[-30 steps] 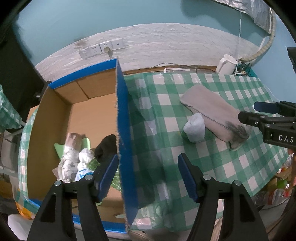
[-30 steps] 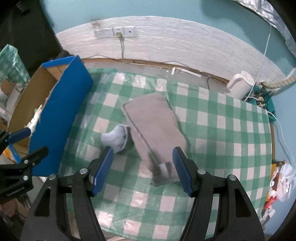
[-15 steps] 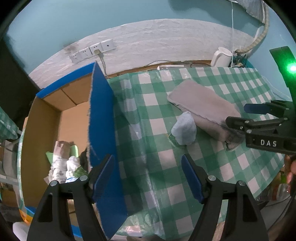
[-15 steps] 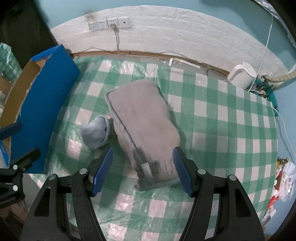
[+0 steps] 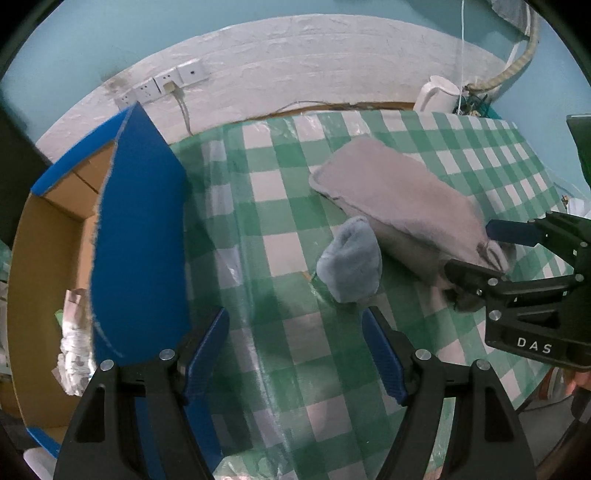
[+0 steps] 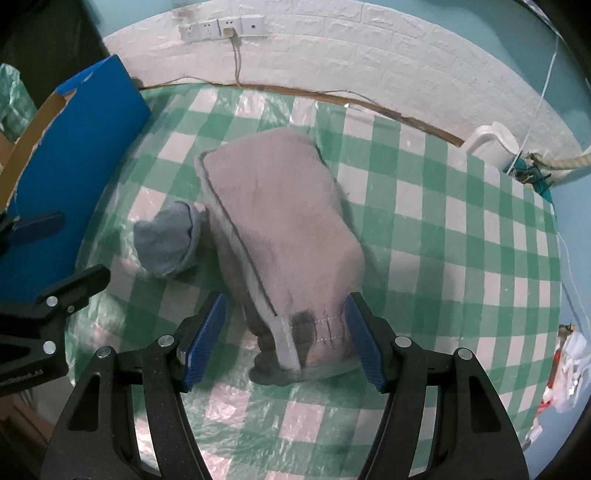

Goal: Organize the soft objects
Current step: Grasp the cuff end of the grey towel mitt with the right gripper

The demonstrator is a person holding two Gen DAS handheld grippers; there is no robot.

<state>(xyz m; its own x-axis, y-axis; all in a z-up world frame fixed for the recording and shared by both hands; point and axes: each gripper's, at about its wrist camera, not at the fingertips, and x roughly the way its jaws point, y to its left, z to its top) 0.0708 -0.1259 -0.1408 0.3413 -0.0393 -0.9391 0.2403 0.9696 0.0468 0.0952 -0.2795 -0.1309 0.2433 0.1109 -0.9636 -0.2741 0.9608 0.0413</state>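
A long grey plush cushion (image 6: 280,236) lies on the green checked tablecloth; it also shows in the left wrist view (image 5: 399,206). A small light-blue soft roll (image 6: 166,240) lies against its left side, seen also in the left wrist view (image 5: 351,266). My right gripper (image 6: 284,339) is open, its jaws either side of the cushion's near end. My left gripper (image 5: 295,350) is open and empty, just short of the blue roll. A blue cardboard box (image 5: 140,236) stands at the left, with soft items (image 5: 74,347) inside.
A white kettle (image 6: 491,144) and cables stand at the table's far right corner. A wall socket strip (image 6: 221,27) with a cord hangs behind. The box wall (image 6: 74,158) is close on the left. Bags (image 6: 569,369) hang off the right edge.
My left gripper has swung right from over the box to face the blue roll. My right gripper has moved forward and down, its jaws now astride the cushion's near end.
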